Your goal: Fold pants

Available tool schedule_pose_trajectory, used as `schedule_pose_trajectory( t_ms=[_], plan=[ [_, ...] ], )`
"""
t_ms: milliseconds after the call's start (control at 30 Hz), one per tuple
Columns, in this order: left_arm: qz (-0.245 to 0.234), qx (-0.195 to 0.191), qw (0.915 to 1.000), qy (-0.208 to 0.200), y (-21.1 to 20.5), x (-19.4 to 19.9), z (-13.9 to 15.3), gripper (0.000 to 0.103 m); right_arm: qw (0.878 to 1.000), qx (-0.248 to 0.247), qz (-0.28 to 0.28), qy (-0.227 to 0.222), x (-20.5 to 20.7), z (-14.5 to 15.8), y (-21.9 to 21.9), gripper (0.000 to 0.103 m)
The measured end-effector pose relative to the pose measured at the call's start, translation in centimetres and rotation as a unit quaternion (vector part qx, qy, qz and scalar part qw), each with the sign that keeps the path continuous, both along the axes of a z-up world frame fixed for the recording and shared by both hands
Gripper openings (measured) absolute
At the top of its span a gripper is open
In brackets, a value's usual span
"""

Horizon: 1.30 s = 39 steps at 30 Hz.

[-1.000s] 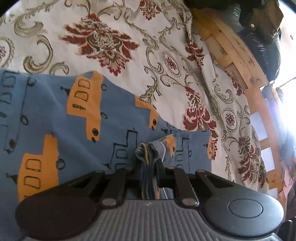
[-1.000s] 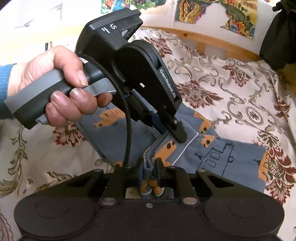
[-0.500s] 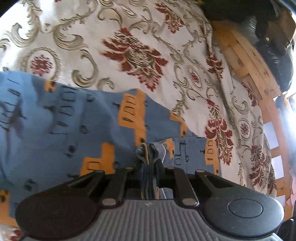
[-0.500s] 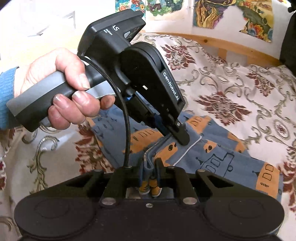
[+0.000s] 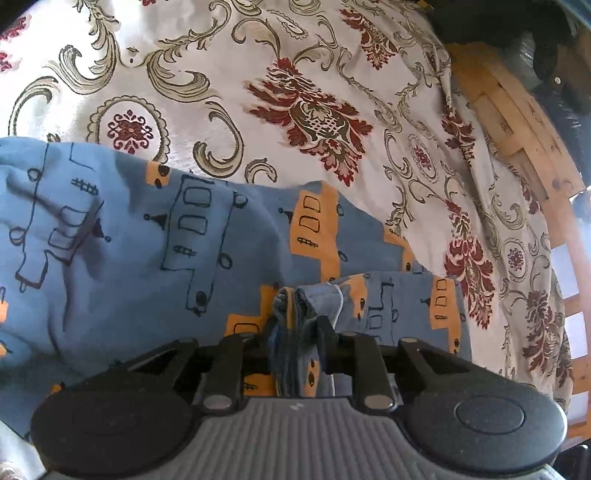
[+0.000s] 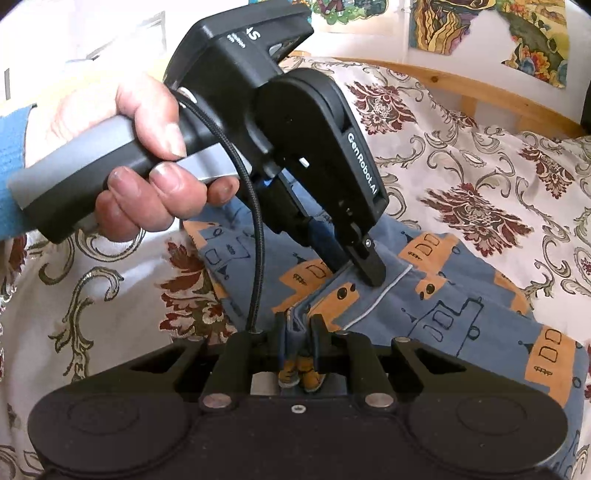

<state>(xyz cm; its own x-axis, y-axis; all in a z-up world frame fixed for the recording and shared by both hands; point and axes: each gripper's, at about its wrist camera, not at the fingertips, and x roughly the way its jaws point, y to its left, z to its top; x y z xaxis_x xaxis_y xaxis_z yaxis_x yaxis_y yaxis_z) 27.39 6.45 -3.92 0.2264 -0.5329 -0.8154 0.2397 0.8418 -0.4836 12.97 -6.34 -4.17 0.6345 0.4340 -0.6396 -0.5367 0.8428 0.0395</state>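
The pants [image 5: 147,258] are blue with orange buildings and black line drawings, and they lie spread on a patterned bedspread [image 5: 295,92]. My left gripper [image 5: 295,325] is shut on a bunched edge of the pants, which stands pinched between its fingers. In the right wrist view the pants [image 6: 461,302] stretch to the right, with a white seam line across them. My right gripper [image 6: 297,328] is shut on another folded edge of the pants. The left gripper [image 6: 360,267] shows there too, held by a hand [image 6: 140,177], its tips pressed into the cloth just above my right one.
The bedspread [image 6: 480,177] is white with red and olive flourishes. A wooden bed frame [image 5: 517,122] runs along the right of the left wrist view, with dark bags [image 5: 554,55] beyond it. A wooden headboard rail [image 6: 461,85] and colourful pictures [image 6: 498,29] on the wall stand behind.
Both grippers have carried their pinched edges across the bedspread; more blue cloth now trails on the left in the left wrist view. The two grips hold unchanged and stay close together.
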Motion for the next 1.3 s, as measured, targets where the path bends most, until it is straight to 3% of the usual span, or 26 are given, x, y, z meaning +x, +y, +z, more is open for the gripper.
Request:
schedule_pose_trajectory(
  t_ms=[67,167,233,300,433,500,600,833,967,1067,1200,1300],
  plan=[
    [0.002,0.007,1.0,-0.004,0.0,-0.2,0.1,0.037,1.0,0.004,0.0,-0.001,-0.2,0.1,-0.2,0.021],
    [0.01,0.019,0.9995,-0.021,0.4,-0.8,0.8,0.052,1.0,0.017,0.005,-0.006,-0.9,0.7,-1.2,0.039],
    [0.023,0.04,0.9979,-0.046,0.6,-1.6,1.6,0.062,1.0,0.02,0.003,-0.018,-1.8,1.3,-2.5,0.068],
    [0.034,0.065,0.9945,-0.074,0.6,-2.6,2.4,0.071,0.999,0.028,-0.001,-0.031,-2.9,2.0,-4.7,0.088],
    [0.067,0.084,0.9854,-0.132,-0.2,-5.2,3.5,0.084,0.993,-0.018,-0.058,-0.097,-5.2,3.2,-8.8,0.1],
    [0.081,0.082,0.9819,-0.15,-0.9,-6.8,3.7,0.086,0.983,-0.059,-0.106,-0.135,-5.8,3.3,-10.7,0.102],
    [0.099,0.097,0.9755,-0.171,-2.0,-8.7,3.3,0.089,0.968,-0.123,-0.152,-0.155,-4.6,2.4,-12.8,0.102],
    [0.115,0.19,0.9558,-0.193,-3.9,-11.4,0.4,0.093,0.961,-0.146,-0.161,-0.172,0.9,-0.6,-15.0,0.102],
    [0.098,0.199,0.9506,-0.217,-3.9,-12.0,-0.5,0.096,0.951,-0.2,-0.17,-0.164,3.5,-3.1,-16.0,0.102],
    [0.094,0.201,0.9503,-0.219,-3.8,-12.2,-0.5,0.097,0.956,-0.178,-0.182,-0.147,3.9,-3.4,-17.8,0.102],
    [0.101,0.214,0.9491,-0.208,-3.7,-12.4,0.5,0.097,0.944,-0.194,-0.219,-0.155,2.8,-2.0,-18.2,0.102],
    [0.125,0.226,0.9449,-0.201,-3.2,-13.2,1.8,0.098,0.956,-0.15,-0.207,-0.147,0.3,-0.2,-17.8,0.102]
  ],
)
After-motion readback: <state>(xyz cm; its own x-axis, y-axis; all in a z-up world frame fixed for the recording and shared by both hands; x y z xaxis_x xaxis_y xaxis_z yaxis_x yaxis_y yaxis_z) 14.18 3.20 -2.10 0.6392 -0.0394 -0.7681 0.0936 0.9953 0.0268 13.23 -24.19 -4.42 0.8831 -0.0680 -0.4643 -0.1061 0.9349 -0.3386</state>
